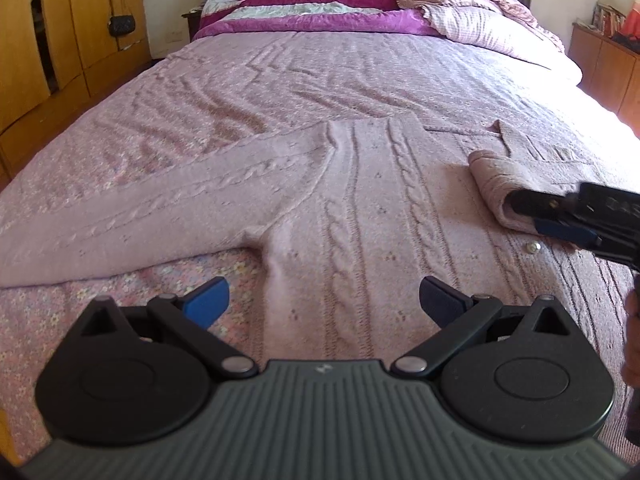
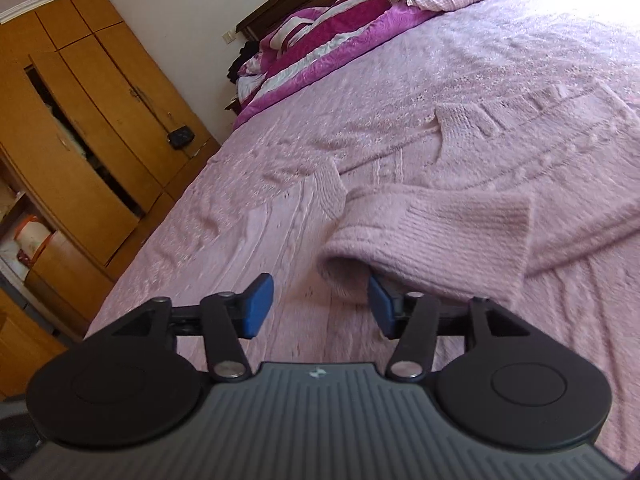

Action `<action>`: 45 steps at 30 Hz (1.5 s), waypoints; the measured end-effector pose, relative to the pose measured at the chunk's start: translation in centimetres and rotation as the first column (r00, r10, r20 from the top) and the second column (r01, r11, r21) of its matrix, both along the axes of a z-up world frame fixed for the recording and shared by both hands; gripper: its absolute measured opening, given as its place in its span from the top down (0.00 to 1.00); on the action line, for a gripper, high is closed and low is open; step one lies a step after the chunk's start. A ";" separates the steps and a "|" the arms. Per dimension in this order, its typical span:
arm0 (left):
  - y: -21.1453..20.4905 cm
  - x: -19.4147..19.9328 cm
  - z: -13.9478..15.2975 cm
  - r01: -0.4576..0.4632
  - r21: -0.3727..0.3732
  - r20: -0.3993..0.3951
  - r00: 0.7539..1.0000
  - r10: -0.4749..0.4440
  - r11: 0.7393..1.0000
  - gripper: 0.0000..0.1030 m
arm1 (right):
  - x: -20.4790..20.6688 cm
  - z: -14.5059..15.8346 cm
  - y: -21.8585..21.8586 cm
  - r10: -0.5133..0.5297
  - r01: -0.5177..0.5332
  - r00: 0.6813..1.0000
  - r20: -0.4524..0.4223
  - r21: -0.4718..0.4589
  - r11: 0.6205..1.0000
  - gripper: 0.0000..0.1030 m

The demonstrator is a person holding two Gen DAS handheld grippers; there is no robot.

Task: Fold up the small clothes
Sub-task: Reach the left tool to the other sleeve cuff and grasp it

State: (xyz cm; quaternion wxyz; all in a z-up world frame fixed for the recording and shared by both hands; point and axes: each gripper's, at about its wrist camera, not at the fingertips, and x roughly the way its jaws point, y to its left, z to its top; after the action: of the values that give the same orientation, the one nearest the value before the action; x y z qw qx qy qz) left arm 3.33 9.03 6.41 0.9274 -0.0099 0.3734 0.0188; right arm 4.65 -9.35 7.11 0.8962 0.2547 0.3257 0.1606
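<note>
Pale pink cable-knit cardigan [image 1: 360,200] spread flat across near half of bed [image 1: 280,72], almost same shade as flowered pink bedspread beneath. Raised rope-like cables running lengthwise down body; fuzzy, soft nap; small eyelet clusters between cables. One sleeve [image 1: 152,200] stretched out flat toward left in left wrist view, cable running along it. Other sleeve [image 2: 432,232] folded in over body, ribbed cuff lying open-mouthed on top of front panel. Ribbed collar edge [image 2: 452,128] visible farther up. Small round pale button [image 1: 533,246] on front, just beside right gripper. Left gripper [image 1: 323,300] over lower hem area, fingers [image 1: 208,300] wide apart, nothing between. Right gripper [image 2: 320,304] low at folded sleeve's cuff, fingers [image 2: 258,304] parted, not clamped; one blue finger tucked just under cuff edge, other clear of knit over body. Rumpled magenta-and-white quilt [image 1: 304,4] and checked pink bedding heaped at head of bed. Wooden wardrobe [image 2: 80,120] alongside.
</note>
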 end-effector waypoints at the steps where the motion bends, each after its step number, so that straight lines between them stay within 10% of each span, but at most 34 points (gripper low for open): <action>1: -0.4 0.1 0.1 0.011 0.006 0.002 1.000 -0.011 1.000 0.00 | -0.2 0.3 -0.7 0.010 -0.010 1.000 -0.002 0.001 1.000 0.35; 17: -9.3 2.5 1.1 0.186 0.157 0.180 0.960 -0.213 0.970 0.00 | -6.0 0.2 -8.4 -0.128 0.202 0.968 0.215 -0.369 0.907 0.13; 25: -14.4 4.8 -1.3 0.284 0.253 0.066 0.949 -0.310 0.925 0.02 | -5.9 -1.1 -9.9 -0.234 0.352 0.928 0.291 -0.468 0.811 0.13; 32: -17.6 5.8 -3.0 0.389 0.447 0.031 0.893 -0.449 0.805 0.02 | -4.9 -2.1 -11.2 -0.215 0.282 0.959 0.183 -0.553 0.784 0.13; 38: -20.4 5.3 -5.1 0.473 0.625 -0.018 0.804 -0.594 0.621 0.06 | -4.6 -3.8 -11.3 -0.233 0.285 0.958 0.165 -0.560 0.778 0.13; 45: -21.9 5.1 -5.2 0.479 0.624 0.029 0.776 -0.630 0.618 0.54 | -4.7 -4.3 -11.4 -0.237 0.292 0.956 0.171 -0.547 0.784 0.12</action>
State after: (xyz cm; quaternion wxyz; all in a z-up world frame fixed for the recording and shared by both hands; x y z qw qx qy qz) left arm 8.47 -12.87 1.19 0.8812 0.3896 0.2155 -0.1587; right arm -0.09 -20.76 2.80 0.9588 0.0124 0.2777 -0.0591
